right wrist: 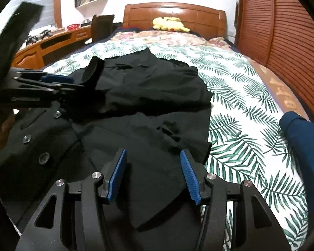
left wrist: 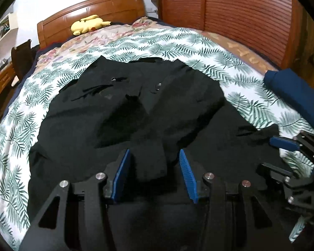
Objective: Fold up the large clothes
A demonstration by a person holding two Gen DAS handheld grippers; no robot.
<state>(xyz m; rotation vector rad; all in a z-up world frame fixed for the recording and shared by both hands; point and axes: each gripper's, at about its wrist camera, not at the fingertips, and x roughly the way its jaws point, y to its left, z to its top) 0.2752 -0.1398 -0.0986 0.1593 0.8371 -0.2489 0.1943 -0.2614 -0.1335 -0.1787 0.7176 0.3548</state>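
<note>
While no writing is showing, the black coat (right wrist: 148, 96) is lying rumpled, buttons (right wrist: 26, 139) up. The left gripper (left wrist: 155, 159) and right gripper (right wrist: 153, 159) are both hanging half open, gripping nothing.

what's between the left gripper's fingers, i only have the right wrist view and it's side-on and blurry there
Observer: The left wrist view shows a flap of the black coat between the left gripper pads, with a gap on each side; I cannot tell whether it is gripped.
Operator: and my right gripper from outside
Observer: In that same view the right gripper is seen side-on at the coat's right edge, beside the leaf-print sheet, its fingers apart.
</note>
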